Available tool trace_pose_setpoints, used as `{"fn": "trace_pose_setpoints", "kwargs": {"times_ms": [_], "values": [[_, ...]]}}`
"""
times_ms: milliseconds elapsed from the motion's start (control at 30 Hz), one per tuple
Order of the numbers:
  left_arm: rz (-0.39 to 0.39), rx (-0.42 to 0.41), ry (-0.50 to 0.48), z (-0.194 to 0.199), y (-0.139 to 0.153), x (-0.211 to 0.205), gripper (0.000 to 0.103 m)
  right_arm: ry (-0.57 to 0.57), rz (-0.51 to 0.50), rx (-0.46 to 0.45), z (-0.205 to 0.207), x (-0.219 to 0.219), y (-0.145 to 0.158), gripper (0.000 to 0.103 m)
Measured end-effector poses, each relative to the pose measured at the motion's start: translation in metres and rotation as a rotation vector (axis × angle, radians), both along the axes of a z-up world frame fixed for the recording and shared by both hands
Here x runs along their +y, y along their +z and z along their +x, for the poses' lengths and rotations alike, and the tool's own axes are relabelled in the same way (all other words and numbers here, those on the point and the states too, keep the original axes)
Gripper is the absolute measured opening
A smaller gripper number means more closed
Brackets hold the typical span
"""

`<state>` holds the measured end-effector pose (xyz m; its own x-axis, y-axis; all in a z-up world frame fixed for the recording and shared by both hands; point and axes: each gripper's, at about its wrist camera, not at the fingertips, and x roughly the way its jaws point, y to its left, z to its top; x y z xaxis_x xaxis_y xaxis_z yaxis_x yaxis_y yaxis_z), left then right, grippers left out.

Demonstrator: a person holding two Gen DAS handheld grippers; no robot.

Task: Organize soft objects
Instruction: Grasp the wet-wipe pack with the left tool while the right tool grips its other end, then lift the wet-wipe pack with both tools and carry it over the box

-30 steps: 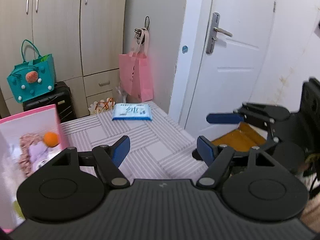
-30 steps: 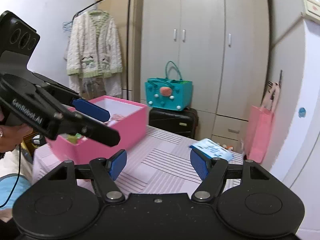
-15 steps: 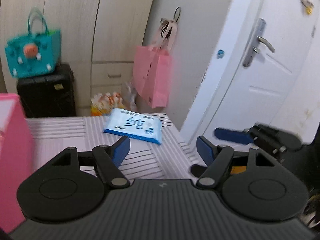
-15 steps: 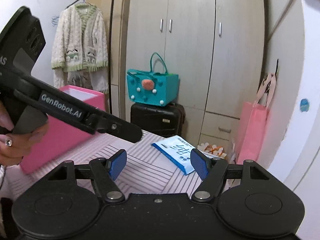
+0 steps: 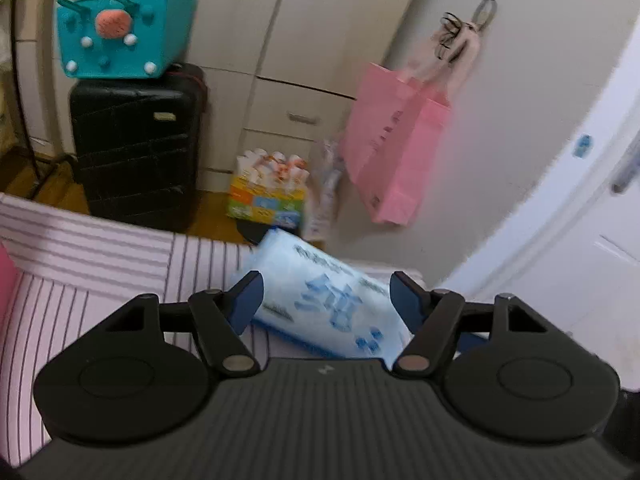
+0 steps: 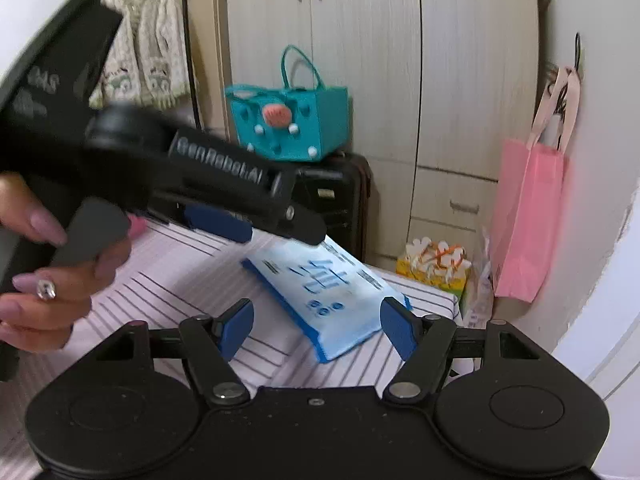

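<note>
presently: blue tissue pack [image 5: 328,300] flat on striped surface [image 5: 100,264] near its far corner, lying between the spread fingers of left claw [image 5: 326,300]. right claw [image 6: 316,326] also wide apart, empty, pack at its 12 o'clock.

Both wrist fisheyes looked forward, low and close over the striped pink bench [image 5: 100,264]; both shared the light-blue plastic tissue pack [image 5: 320,300] [image 6: 320,280], teal felt bag [image 5: 120,32] [image 6: 296,120], wardrobe.
</note>
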<state>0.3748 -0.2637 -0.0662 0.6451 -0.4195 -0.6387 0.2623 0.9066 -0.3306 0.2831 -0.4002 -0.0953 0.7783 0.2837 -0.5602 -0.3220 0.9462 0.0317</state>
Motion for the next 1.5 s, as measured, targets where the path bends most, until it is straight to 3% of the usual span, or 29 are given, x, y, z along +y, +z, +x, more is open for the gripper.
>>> {"fn": "trace_pose_setpoints", "kwargs": {"times_ms": [67,167,300,400,500,700,1000,1267,1500], "values": [[0.036,-0.02,0.032,0.008,-0.004,-0.005,0.069,0.0,0.013,0.029,0.01,-0.005,-0.006,0.075],[0.008,0.037,0.059,0.024,-0.016,-0.002,0.067,-0.012,0.022,0.049,0.017,-0.007,-0.012,0.075],[0.039,0.043,0.092,0.033,-0.023,0.0,0.067,-0.016,0.014,0.075,0.022,-0.007,-0.021,0.074],[-0.035,0.085,0.142,0.04,-0.03,0.012,0.066,-0.024,0.017,0.092,0.026,-0.009,-0.025,0.073],[-0.054,0.098,0.139,0.04,-0.031,0.013,0.066,-0.039,0.044,0.097,0.027,-0.012,-0.028,0.073],[-0.104,0.163,0.09,0.028,-0.033,0.013,0.051,-0.077,0.009,0.072,0.028,-0.004,-0.031,0.063],[-0.148,0.203,0.022,0.016,-0.034,0.018,0.046,-0.147,0.046,0.048,0.021,-0.003,-0.029,0.041],[-0.157,0.169,-0.012,-0.021,-0.017,0.019,0.046,-0.163,0.066,0.006,-0.008,-0.004,-0.016,0.039],[-0.052,0.128,-0.079,-0.062,0.001,0.02,0.046,-0.155,0.051,-0.01,-0.048,0.008,-0.007,0.04]]}}
